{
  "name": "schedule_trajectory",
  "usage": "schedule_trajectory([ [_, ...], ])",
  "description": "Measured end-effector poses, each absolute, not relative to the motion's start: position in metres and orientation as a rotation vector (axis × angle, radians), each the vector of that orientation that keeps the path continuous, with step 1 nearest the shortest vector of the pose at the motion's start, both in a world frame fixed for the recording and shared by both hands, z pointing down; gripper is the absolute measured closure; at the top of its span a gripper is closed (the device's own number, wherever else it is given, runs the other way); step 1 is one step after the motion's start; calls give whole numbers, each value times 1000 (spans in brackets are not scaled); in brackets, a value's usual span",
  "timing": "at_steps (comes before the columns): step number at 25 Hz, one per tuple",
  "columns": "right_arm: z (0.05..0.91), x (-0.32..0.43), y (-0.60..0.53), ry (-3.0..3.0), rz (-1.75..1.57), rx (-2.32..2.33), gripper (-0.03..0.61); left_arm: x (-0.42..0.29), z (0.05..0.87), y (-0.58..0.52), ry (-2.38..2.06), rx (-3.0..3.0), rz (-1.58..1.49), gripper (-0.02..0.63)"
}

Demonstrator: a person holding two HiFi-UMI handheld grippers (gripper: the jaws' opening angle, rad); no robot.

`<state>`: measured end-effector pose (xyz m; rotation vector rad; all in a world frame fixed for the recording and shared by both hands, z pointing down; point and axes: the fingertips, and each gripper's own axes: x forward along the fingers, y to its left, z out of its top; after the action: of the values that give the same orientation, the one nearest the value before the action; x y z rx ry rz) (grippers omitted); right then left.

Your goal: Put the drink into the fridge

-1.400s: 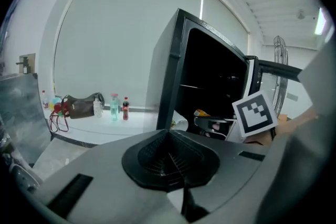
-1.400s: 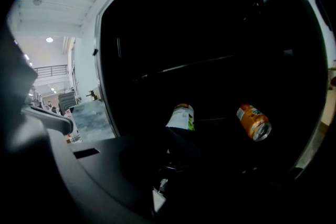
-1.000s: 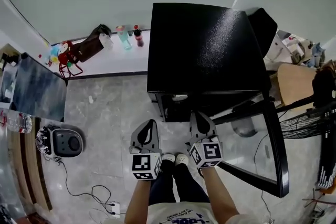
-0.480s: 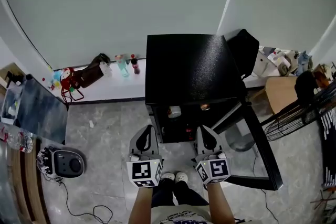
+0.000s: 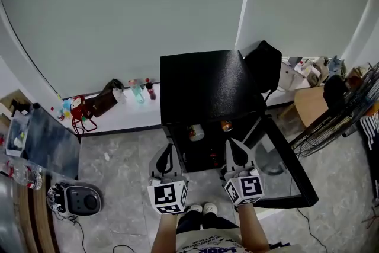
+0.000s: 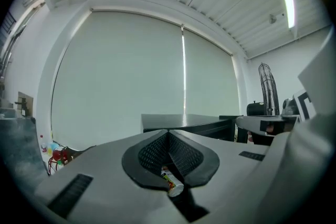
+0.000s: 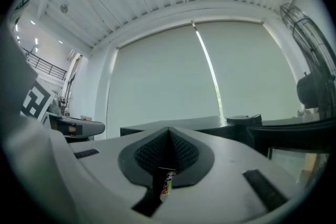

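The black fridge (image 5: 204, 83) stands open, its glass door (image 5: 288, 170) swung out to the right. On its shelves sit a white can (image 5: 197, 132), an orange can (image 5: 226, 125) and something red (image 5: 213, 157) lower down. My left gripper (image 5: 164, 157) and right gripper (image 5: 237, 153) hang side by side in front of the opening, both shut and empty. In the left gripper view the jaws (image 6: 168, 134) meet in a line, with the fridge top (image 6: 184, 120) beyond. The right gripper (image 7: 169, 131) looks the same. A sliver of a labelled drink shows below each pair of pads.
Two drink bottles (image 5: 142, 90), a dark bag (image 5: 106, 98) and a red toy (image 5: 78, 109) line a low white ledge at the wall. A robot vacuum (image 5: 83, 201) sits on the floor at left. A standing fan (image 5: 337, 121) and a wooden stool (image 5: 308, 105) crowd the right.
The head view has lifted and drawn back, so the fridge looks smaller and its shelves with the cans now show. Both grippers stay shut, side by side.
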<state>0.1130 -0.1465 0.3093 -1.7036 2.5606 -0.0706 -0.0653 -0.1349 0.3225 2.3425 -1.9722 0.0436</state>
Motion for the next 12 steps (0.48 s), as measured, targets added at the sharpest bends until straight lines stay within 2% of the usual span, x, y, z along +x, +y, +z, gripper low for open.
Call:
schedule_trajectory([
  [12, 300, 120, -142, 2555, -39, -1730, 581, -67, 315, -132, -1993, 2344, 34, 607],
])
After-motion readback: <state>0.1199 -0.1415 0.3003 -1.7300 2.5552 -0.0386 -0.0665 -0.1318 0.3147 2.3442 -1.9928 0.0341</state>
